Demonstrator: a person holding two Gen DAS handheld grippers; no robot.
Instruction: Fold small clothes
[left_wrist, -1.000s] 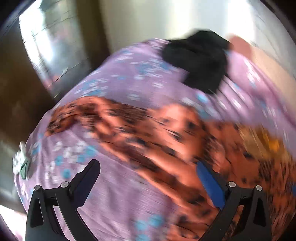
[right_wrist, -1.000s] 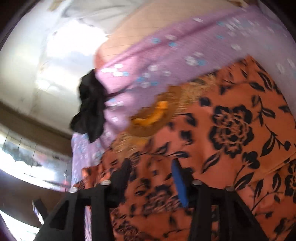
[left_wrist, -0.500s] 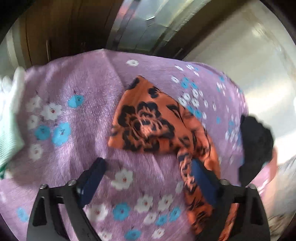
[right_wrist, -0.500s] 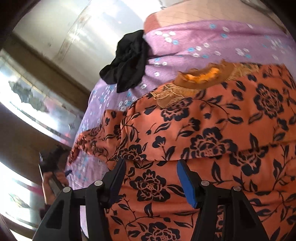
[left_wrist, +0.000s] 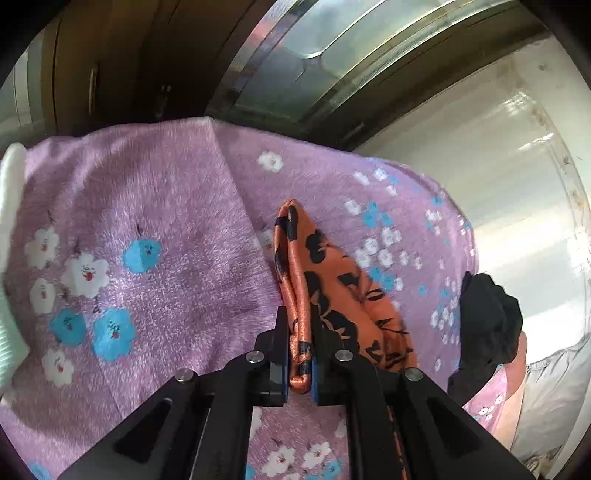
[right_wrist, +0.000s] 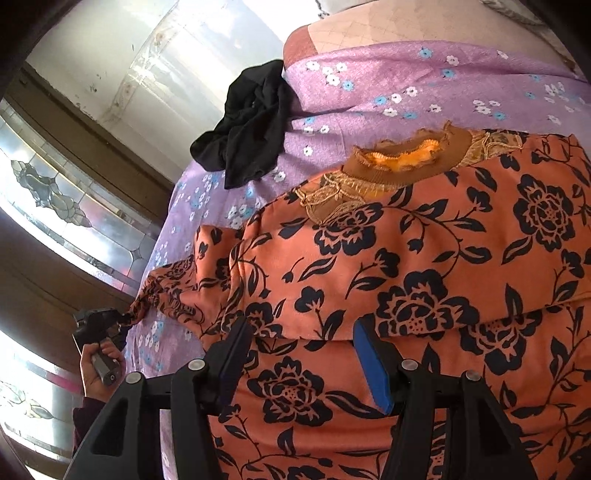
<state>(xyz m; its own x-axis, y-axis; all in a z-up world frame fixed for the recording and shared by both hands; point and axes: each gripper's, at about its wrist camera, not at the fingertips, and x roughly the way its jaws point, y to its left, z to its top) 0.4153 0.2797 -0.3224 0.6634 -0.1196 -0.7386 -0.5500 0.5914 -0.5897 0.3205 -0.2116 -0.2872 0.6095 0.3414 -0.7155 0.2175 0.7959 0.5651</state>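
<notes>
Purple floral bedspread (left_wrist: 166, 295), left tool (left_wrist: 299, 332) pinching orange garment (left_wrist: 332, 280)

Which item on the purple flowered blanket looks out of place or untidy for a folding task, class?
The black garment stands out: it lies crumpled in a heap at the edge of the purple blanket, unfolded and partly hanging over the side, apart from the orange floral garment spread out nearer the camera.

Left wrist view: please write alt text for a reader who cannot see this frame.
The left claw is shut on a bunched end of an orange garment with a black flower print, having just closed. The garment trails away over a purple blanket with white and blue flowers. A crumpled black cloth lies at the blanket's right edge, below a window.
</notes>
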